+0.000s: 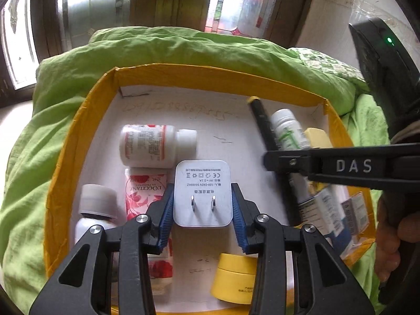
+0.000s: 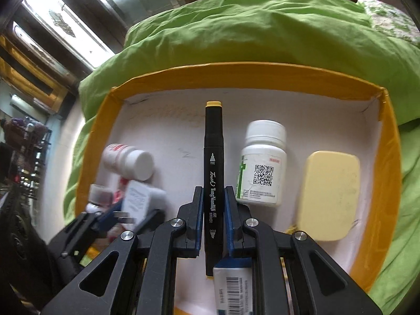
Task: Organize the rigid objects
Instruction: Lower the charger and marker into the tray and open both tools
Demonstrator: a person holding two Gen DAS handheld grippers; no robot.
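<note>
Clamping a white plug adapter (image 1: 202,193) by its two sides, the left gripper (image 1: 202,207) held it over the white floor of a yellow-walled box (image 1: 78,120), the blue pads (image 1: 168,204) pressed flat against the adapter and its two metal prongs facing the camera. The right gripper (image 2: 213,210) was closed on a black marker (image 2: 214,178) with yellow end caps, gripping it near the lower half of the barrel so that the pen ran straight away from the camera, over the box floor. The box sat on a rumpled green blanket (image 1: 183,50). Inside it, on the left, lay a white bottle with a red label (image 1: 155,141) on its side, just beyond a pink flowered tube (image 1: 145,191) and a small bottle with a grey cap (image 1: 97,210). A short yellow jar (image 1: 235,278) stood near the front wall, below the held adapter. On the right side of the box a white pill bottle with a green stripe (image 2: 262,168) lay beside a pale yellow case (image 2: 328,194) with rounded corners, the two close together but not clearly touching. A white packet with a barcode (image 2: 233,291) lay just under the right gripper, partly hidden by its frame. Part of a person's hand (image 1: 393,239) showed at the right edge of the left view, wrapped around the right gripper's handle.
</note>
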